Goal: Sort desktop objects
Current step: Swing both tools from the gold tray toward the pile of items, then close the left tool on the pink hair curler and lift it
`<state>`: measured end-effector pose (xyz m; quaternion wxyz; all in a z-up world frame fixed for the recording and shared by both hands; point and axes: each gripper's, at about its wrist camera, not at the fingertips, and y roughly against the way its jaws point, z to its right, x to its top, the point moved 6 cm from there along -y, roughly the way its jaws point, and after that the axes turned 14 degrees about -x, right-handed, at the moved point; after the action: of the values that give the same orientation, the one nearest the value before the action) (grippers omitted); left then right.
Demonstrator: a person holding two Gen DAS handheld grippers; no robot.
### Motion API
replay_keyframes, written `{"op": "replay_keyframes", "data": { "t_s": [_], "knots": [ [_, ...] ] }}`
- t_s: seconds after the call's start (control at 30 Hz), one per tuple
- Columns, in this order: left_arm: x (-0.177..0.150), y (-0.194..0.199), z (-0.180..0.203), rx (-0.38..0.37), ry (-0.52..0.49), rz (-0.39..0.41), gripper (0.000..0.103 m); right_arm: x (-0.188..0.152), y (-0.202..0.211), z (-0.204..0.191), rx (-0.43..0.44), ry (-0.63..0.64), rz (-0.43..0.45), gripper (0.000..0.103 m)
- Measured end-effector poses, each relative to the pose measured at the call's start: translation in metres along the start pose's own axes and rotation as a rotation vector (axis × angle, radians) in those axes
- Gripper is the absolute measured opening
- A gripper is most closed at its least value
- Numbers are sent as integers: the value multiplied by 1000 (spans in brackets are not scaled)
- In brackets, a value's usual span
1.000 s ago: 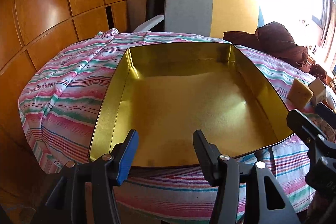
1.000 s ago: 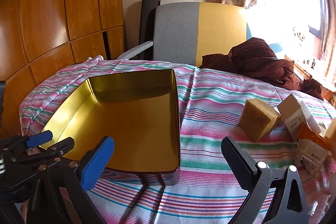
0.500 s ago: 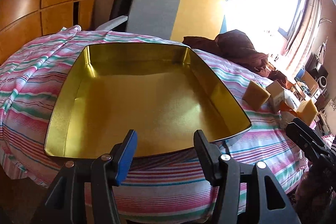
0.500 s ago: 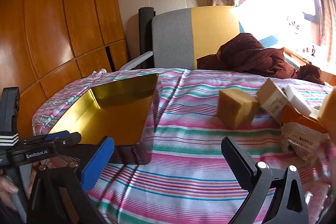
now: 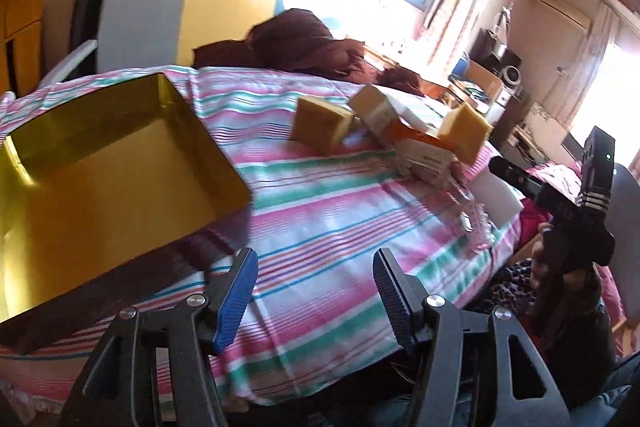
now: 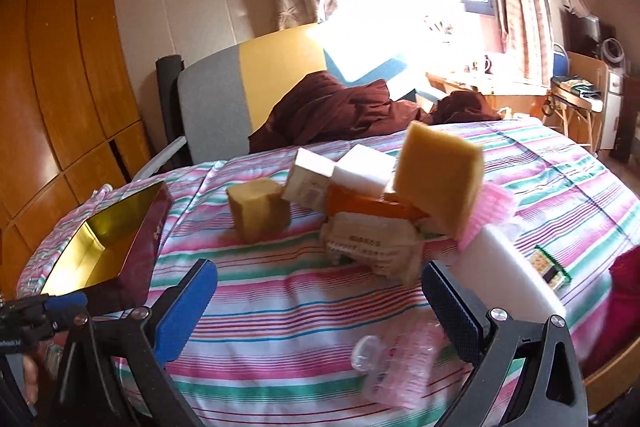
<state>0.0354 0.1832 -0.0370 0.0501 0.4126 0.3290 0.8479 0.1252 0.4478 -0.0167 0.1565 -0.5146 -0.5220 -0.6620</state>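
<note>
The heap of desktop things sits at the centre of the right wrist view: a yellow sponge block [image 6: 259, 209] on the left, a cream carton [image 6: 308, 179] leaning behind it, a white foam block [image 6: 366, 171], an orange packet [image 6: 376, 207], a wrapped parcel [image 6: 374, 247] with printed writing too blurred to read, and a bigger yellow sponge [image 6: 438, 183] propped upright on something pink. All of it lies past the right gripper [image 6: 320, 301], whose jaws stand wide with nothing between them. A long white block [image 6: 508, 271] lies just beside the right-hand jaw, and a clear pink-wrapped item [image 6: 396, 363] is at lower centre.

In the left wrist view the same heap is at upper right, well apart from the left gripper [image 5: 314, 291], also spread wide and empty.

The gold tin [image 5: 100, 187] lies empty at the left of that frame, its near corner close to the blue jaw. Between tin and heap the striped cloth [image 5: 320, 211] on the worktop is bare. The cloth's edge drops away at lower right. A grey and yellow chair [image 6: 248, 87] stands beyond.
</note>
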Motion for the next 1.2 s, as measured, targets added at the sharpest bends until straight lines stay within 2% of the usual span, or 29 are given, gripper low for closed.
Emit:
{"op": "replay_keyframes", "data": {
  "t_s": [0.23,0.37,0.47,0.6,0.77,0.87,1.03,1.2],
  "knots": [
    [11,-75,88,-167,-188,-148,61,24,17,84,-93,-168,75,103],
    [10,-108,128,-252,-265,-226,63,24,19,99,-100,-194,82,103],
    [9,-133,145,-299,-270,-280,65,22,18,107,-102,-202,80,103],
    [9,-156,156,-288,-322,-310,65,20,16,118,-105,-212,79,103],
    [-1,-181,159,-276,-415,-409,65,13,9,129,-100,-242,62,103],
    [0,-193,157,-287,-379,-436,65,9,4,135,-97,-262,51,103],
    [0,-199,158,-275,-356,-438,66,6,1,144,-109,-286,47,103],
    [0,-202,162,-253,-364,-436,79,5,2,144,-116,-272,54,103]
  ]
}}
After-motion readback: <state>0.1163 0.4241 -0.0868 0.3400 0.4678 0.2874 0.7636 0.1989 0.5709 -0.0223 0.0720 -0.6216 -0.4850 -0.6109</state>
